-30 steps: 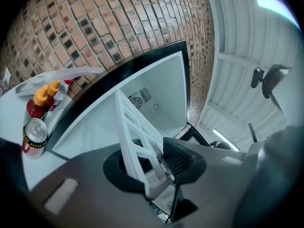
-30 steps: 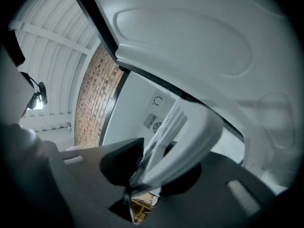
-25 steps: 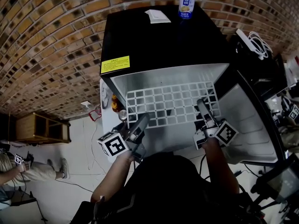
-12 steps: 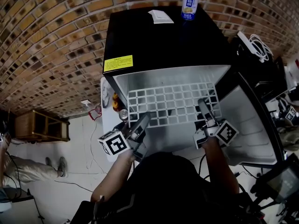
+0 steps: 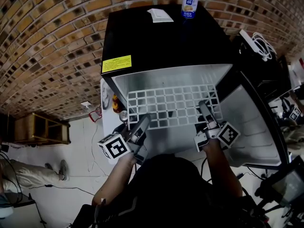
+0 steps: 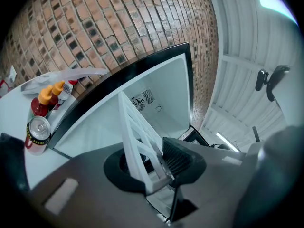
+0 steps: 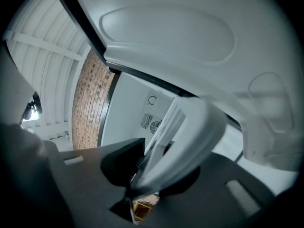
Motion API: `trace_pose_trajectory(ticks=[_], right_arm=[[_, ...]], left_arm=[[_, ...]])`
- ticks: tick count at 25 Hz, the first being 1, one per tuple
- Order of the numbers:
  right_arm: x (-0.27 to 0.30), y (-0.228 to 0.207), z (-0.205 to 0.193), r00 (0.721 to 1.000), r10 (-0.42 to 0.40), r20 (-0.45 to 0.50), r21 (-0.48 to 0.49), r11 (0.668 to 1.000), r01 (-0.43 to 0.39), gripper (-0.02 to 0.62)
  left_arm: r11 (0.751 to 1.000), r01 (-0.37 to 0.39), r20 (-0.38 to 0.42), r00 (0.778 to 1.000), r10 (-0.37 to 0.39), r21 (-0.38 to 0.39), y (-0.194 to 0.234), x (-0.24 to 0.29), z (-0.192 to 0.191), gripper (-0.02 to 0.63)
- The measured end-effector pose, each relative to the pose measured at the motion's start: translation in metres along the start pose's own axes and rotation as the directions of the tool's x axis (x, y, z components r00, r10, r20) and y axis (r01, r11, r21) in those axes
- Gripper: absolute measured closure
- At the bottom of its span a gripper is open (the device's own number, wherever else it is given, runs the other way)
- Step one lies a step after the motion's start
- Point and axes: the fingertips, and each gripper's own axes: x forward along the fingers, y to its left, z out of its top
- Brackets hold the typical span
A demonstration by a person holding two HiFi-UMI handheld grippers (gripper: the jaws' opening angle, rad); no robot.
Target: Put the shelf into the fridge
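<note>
Left gripper (image 5: 144, 121) was clamped on the shelf (image 5: 172, 103) front edge. Right gripper (image 5: 204, 109) gripped it too, jaws just closing tighter. Shelf sat partway inside the open fridge (image 5: 161, 46).

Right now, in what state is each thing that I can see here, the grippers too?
fridge door: open.
shelf: level, partly inside the fridge, held at its front edge.
left gripper: shut on the shelf.
right gripper: jaws just closed further, shut on the shelf.
can: upright on top of the fridge.
</note>
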Motion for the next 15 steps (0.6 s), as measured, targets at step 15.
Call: trace_pose_trajectory(ticks=[15], right_arm=[[0.011,-0.005,0.009,0.999,-0.047,0.017,0.008,0.999,0.047,0.499]], left_arm=[[1.0,-0.001,0.004,1.0,0.001,-0.011,-0.002,0.004,0.002,0.499]])
